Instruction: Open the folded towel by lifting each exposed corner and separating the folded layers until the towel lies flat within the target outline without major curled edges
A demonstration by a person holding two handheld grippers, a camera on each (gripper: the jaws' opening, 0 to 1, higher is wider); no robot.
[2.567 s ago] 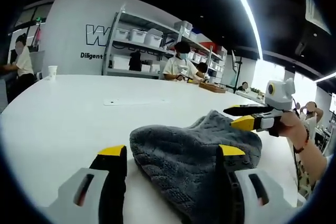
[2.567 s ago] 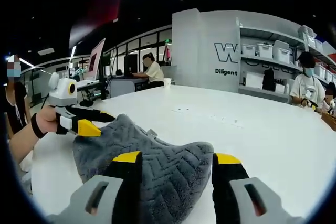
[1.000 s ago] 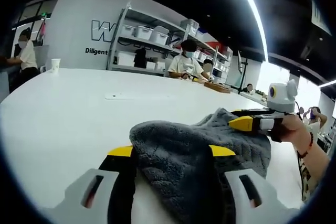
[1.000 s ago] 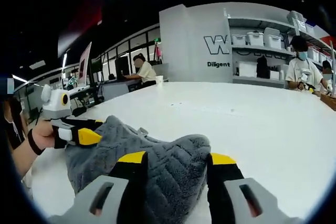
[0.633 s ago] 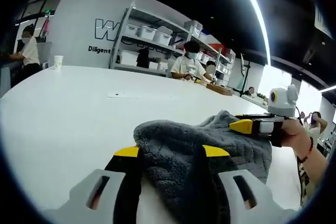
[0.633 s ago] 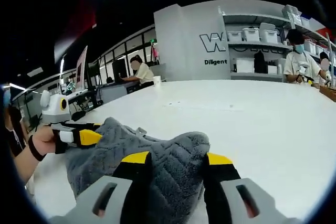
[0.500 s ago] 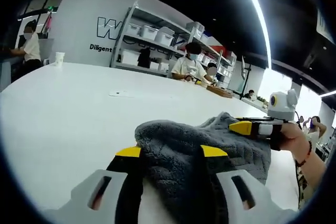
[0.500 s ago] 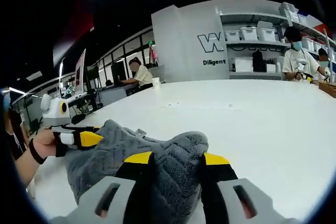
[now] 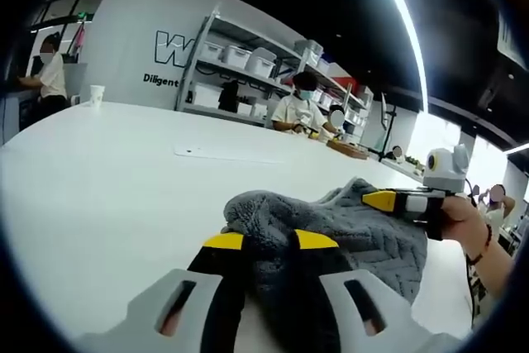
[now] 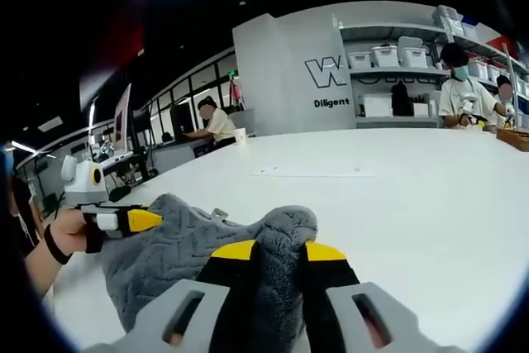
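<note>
A: Where is the thick grey zigzag-textured towel (image 9: 364,229) sitting?

B: It is lying bunched in a rumpled heap on the broad white table (image 9: 99,171), near the edge closest to the person. In the right gripper view the towel (image 10: 173,254) is humping up in soft folds, not flat.

A: What are the tools doing?

B: The left gripper (image 9: 269,241), with yellow-tipped black jaws, is pinching a fold of the towel, the jaws drawn close with cloth squeezed between them. The right gripper (image 10: 278,250) is doing the same at the opposite end, its jaws pressed onto a plush corner. In the left gripper view the right gripper is coming in from the right, held by a hand (image 9: 463,222), its tips at the towel's far edge.

A: And around it?

B: A white paper cup (image 9: 97,95) is standing far across the table. Behind are metal shelves with white storage bins (image 9: 240,59), a grey wall with dark lettering (image 10: 326,72), and seated people working (image 9: 302,113).
</note>
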